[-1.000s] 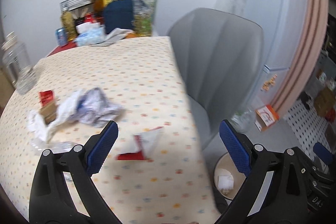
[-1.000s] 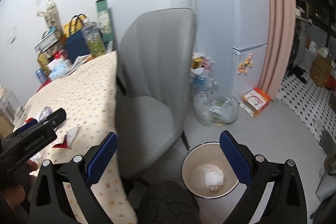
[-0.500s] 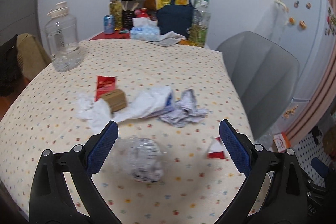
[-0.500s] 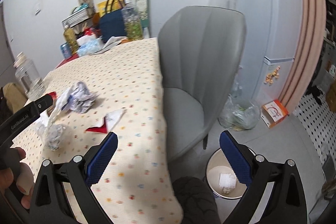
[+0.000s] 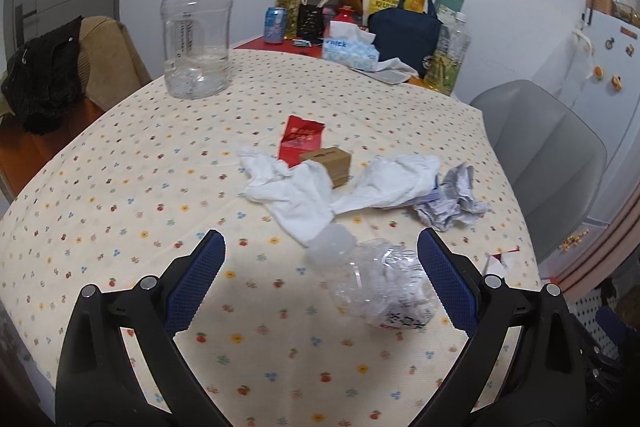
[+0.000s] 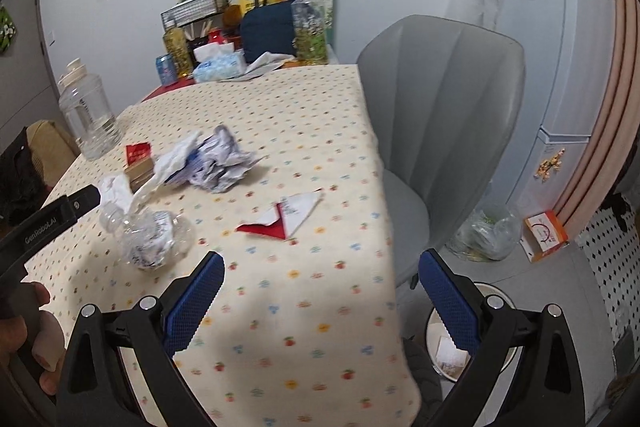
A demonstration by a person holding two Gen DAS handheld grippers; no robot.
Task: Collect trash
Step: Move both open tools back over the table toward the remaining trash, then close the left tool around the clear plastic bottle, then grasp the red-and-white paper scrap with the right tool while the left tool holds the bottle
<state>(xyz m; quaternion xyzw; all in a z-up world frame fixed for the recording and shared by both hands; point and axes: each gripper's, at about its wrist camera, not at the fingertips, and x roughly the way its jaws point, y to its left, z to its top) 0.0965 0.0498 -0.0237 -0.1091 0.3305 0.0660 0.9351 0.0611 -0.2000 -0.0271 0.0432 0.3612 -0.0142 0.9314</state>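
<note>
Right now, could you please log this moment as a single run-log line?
left gripper: open, empty | right gripper: open, empty | nearest trash: crushed clear plastic bottle on dotted tablecloth | round white bin: on floor

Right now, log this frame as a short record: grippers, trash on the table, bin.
left gripper: open, empty, over the table
right gripper: open, empty, over the table edge
nearest trash: crushed plastic bottle, lying just ahead of the left gripper
other trash: white tissue, crumpled paper, red-and-white wrapper, red packet, small brown box
bin: on the floor beside the table, some trash inside
</note>
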